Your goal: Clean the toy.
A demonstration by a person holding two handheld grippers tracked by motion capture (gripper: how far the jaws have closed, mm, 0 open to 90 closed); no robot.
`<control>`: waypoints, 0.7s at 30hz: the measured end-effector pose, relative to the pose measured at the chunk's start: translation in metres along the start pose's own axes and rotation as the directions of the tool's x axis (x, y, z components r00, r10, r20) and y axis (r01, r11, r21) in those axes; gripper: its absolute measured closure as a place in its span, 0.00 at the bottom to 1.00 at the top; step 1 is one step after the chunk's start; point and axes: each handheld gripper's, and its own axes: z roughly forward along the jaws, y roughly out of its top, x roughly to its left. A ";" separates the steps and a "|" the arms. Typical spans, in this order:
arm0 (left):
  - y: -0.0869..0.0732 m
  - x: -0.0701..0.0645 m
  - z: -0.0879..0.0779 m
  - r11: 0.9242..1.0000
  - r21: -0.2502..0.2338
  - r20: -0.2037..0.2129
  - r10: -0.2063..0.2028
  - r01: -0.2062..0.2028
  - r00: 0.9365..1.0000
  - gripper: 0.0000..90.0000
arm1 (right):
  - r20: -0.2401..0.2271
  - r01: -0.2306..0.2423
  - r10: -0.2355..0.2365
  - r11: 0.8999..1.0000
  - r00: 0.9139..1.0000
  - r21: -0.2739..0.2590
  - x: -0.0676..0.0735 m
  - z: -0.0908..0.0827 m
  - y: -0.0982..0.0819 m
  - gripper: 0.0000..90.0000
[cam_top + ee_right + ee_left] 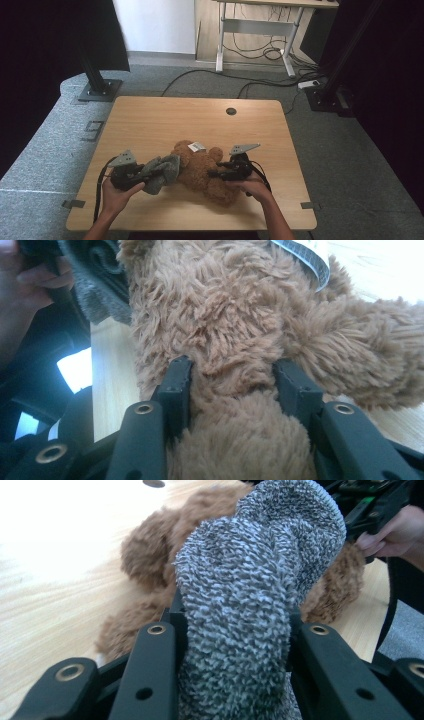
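Work in hand: pulling a grey sock (161, 172) onto a brown teddy bear (202, 167), judging by how the two are held.
Teddy bear: lies on its side near the middle of the surface (150, 120), toward the near edge, white tag (196, 146) on its far side.
Left gripper (134, 172): clamped on the sock; in the left gripper view the sock (250, 605) bulges between both jaws, its open end pointing at the bear (150, 555).
Right gripper (220, 174): pinching a plush limb of the bear (225, 365), fur squeezed between its jaws; probably a leg, though the close view makes that hard to confirm.
Done so far: both things gripped, sock mouth brought up against the bear's left side.
Left to do: the sock seems not yet over any limb; it needs opening and drawing on.
Sock relative to grippers: held in the left one, well left of the right one, with the bear's body between.
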 end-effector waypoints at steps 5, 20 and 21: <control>0.013 -0.013 0.011 1.000 -0.004 0.021 0.031 -0.031 0.999 0.72 | 0.033 0.003 -0.003 1.000 0.999 -0.003 0.001 0.003 0.003 0.58; 0.032 -0.042 0.074 0.994 0.063 0.074 0.082 -0.087 0.994 0.73 | 0.081 -0.030 0.034 0.999 0.996 -0.045 -0.003 0.003 0.001 0.56; 0.031 -0.044 0.076 0.993 0.067 0.082 0.087 -0.092 0.993 0.73 | 0.083 -0.031 0.035 0.998 0.996 -0.046 -0.003 0.004 0.001 0.56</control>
